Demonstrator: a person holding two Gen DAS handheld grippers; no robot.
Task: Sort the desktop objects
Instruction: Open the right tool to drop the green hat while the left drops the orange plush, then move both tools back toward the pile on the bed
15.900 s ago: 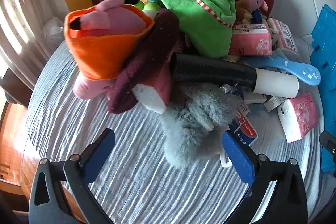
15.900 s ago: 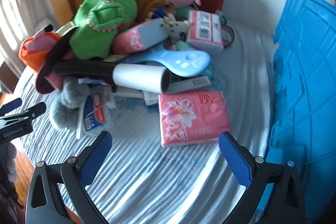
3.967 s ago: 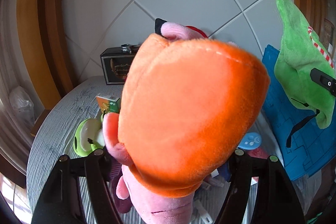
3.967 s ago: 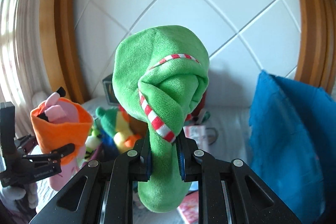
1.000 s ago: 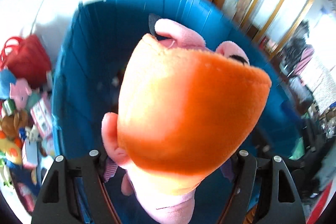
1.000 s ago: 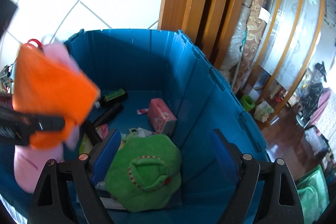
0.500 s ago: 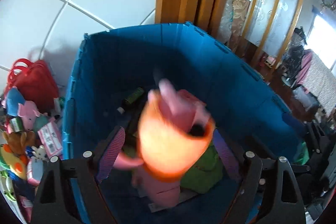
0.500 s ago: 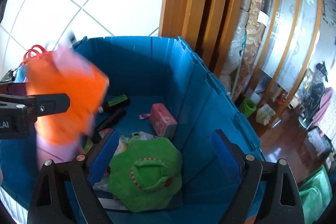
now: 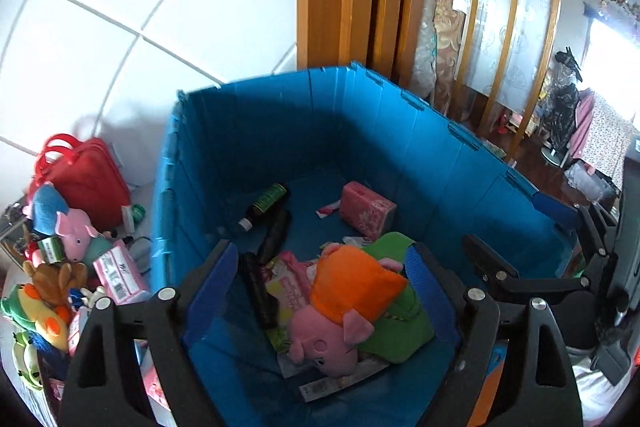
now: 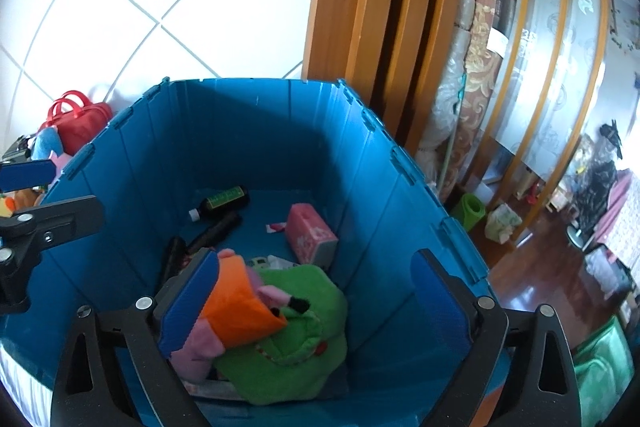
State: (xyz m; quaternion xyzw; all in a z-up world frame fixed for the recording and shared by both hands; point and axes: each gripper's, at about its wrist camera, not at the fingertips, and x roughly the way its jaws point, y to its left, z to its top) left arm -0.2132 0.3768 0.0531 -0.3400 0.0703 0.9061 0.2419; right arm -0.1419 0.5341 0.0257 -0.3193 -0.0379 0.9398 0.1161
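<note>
Tongs (image 9: 322, 281) in your left hand gape empty above the blue plastic crate (image 9: 400, 131); your right tongs (image 10: 316, 287), just widening, hold nothing. Orange-hooded pink plush pig (image 9: 344, 303) lies inside on the green plush toy (image 10: 300, 319).

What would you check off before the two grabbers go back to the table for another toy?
1. Left gripper empty: ok. Its jaws have just been opening and nothing sits between the pads.
2. Right gripper empty: ok. Its jaws have just been opening further, with nothing clamped.
3. Pink pig plush in the orange hood dropped inside the blue crate: ok. It lies partly on the green plush.
4. Green plush inside the crate: ok.
5. Both grippers clear of the crate walls: cannot tell, since the fisheye views do not show the gap.
6. More to sort: ok. Toys and a pink tissue pack lie beside the crate near the red bag.
</note>
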